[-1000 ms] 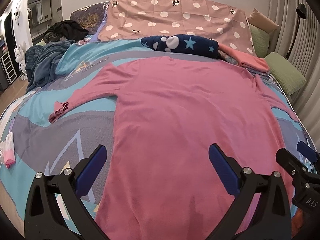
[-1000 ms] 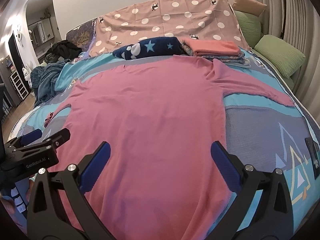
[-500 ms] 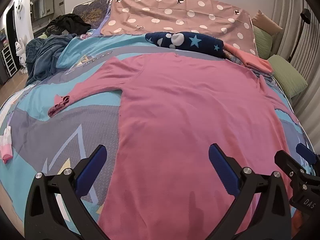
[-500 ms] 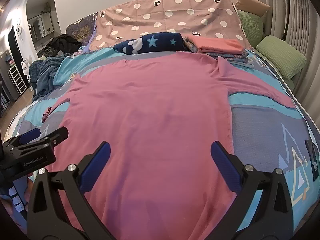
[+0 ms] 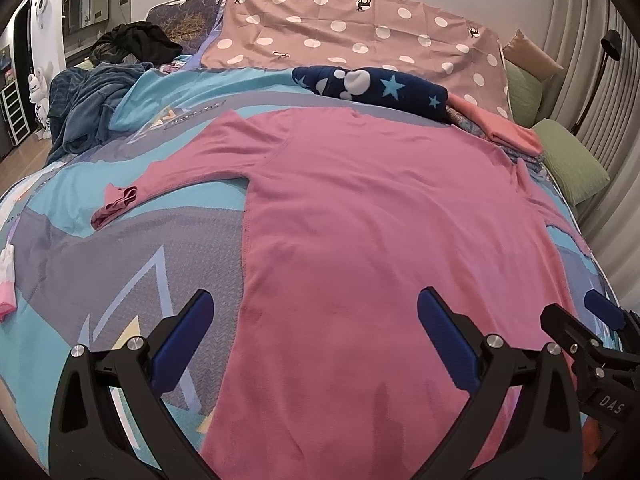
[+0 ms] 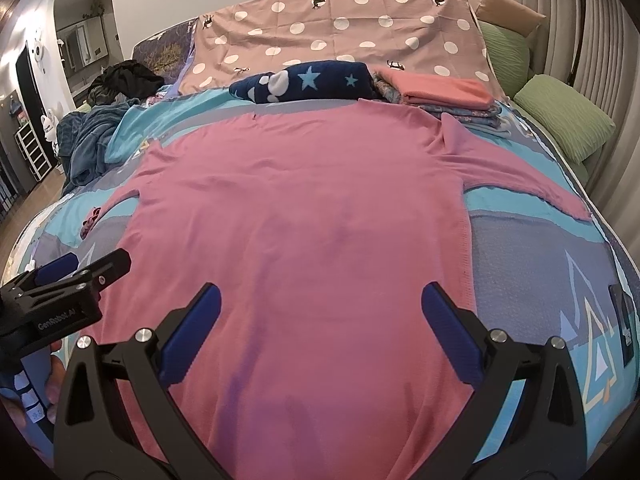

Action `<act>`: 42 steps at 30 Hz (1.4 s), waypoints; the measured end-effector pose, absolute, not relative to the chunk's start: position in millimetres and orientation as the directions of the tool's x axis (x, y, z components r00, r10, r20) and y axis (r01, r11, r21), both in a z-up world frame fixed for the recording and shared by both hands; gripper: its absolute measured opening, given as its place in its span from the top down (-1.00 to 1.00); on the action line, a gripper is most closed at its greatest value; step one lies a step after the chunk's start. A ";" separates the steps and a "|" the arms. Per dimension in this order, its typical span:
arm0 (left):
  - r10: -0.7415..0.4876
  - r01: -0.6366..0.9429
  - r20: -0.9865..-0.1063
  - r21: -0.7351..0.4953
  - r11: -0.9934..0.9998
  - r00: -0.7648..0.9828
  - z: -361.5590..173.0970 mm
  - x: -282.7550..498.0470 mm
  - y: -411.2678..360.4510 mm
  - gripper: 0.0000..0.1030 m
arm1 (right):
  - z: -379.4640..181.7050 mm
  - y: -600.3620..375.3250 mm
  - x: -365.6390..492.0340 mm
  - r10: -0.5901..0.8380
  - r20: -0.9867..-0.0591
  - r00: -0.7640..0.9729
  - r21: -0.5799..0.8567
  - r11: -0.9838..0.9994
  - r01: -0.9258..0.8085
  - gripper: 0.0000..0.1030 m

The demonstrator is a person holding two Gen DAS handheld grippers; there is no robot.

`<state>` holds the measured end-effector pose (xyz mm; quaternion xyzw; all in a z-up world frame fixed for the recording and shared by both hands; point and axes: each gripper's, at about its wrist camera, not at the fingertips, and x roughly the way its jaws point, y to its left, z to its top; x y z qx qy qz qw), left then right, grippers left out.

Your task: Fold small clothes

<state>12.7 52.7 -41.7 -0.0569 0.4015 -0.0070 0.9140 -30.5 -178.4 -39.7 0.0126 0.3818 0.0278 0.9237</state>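
Bed [image 5: 100, 248]: left sleeve cuff [image 5: 114, 206] clear only from left view.

The bed [image 5: 132, 248] wore a teal and grey patterned cover, and a pink long-sleeved top [image 5: 360, 240] lay spread flat across it. Near the head lay a navy star-print bundle [image 5: 372, 88] beside a folded coral stack [image 6: 436, 88], with a dark blue blanket [image 5: 88, 108] heaped at the left edge.

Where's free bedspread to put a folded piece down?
Two bare patches of bedspread: one left of the pink top, below its left sleeve; one right of the top, below the right sleeve. The head end is crowded: navy star bundle, folded stack, blue blanket heap.
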 end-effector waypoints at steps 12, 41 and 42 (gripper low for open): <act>-0.067 -0.008 -0.709 -0.102 0.995 0.702 -36.9 9.9 51.2 -0.97 | -36.2 -179.3 -26.8 0.059 -0.697 0.714 0.040 0.998 -0.043 -0.96; -0.095 -0.020 -0.693 -0.156 0.988 0.714 -41.0 17.5 88.3 -0.97 | -35.1 -165.3 -6.4 -0.014 -0.699 0.715 -0.051 0.998 -0.031 -0.96; -0.085 -0.034 -0.699 -0.154 0.987 0.710 -42.7 20.3 95.6 -0.97 | -34.9 -165.8 -4.0 -0.024 -0.699 0.714 -0.058 0.998 -0.024 -0.96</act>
